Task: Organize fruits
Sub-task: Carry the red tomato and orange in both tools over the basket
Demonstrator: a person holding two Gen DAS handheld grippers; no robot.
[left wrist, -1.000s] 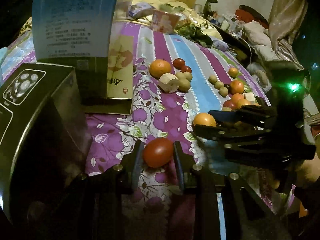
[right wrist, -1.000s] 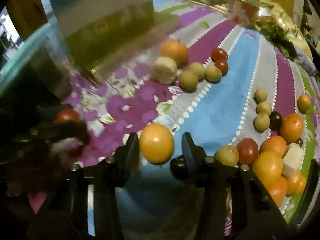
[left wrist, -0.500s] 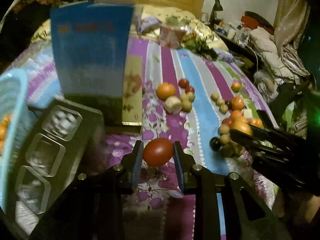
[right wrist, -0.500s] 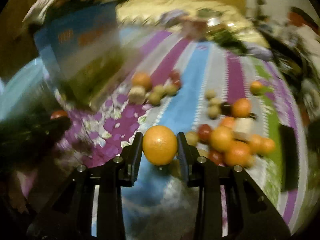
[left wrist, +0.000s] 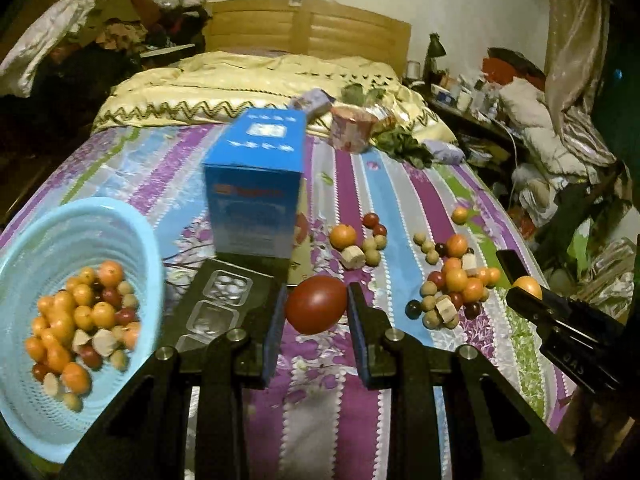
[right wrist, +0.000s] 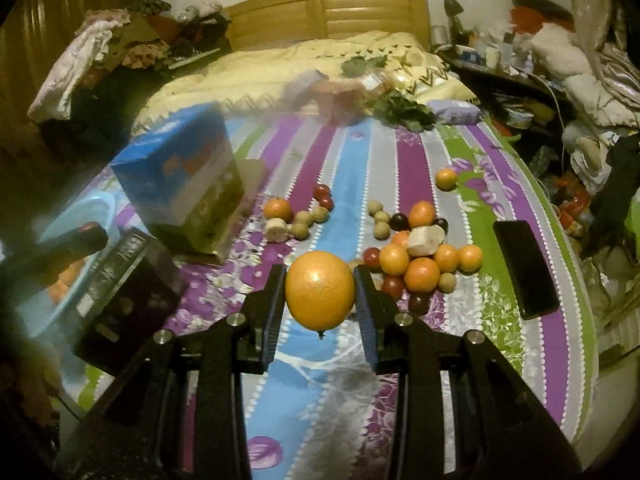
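Blue box (left wrist: 254, 196); label lettering unreadable

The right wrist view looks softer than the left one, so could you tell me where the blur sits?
Right wrist view: left side smeared, blue box and basket ghosted; orange sharp. Left wrist view: mostly crisp, basket slightly soft; both dim, yellow-lit, fisheye-bent.

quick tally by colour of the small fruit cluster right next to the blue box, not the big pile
orange fruit: 1
red fruits: 2
tan round fruits: 3
pale cut chunk: 1
total: 7
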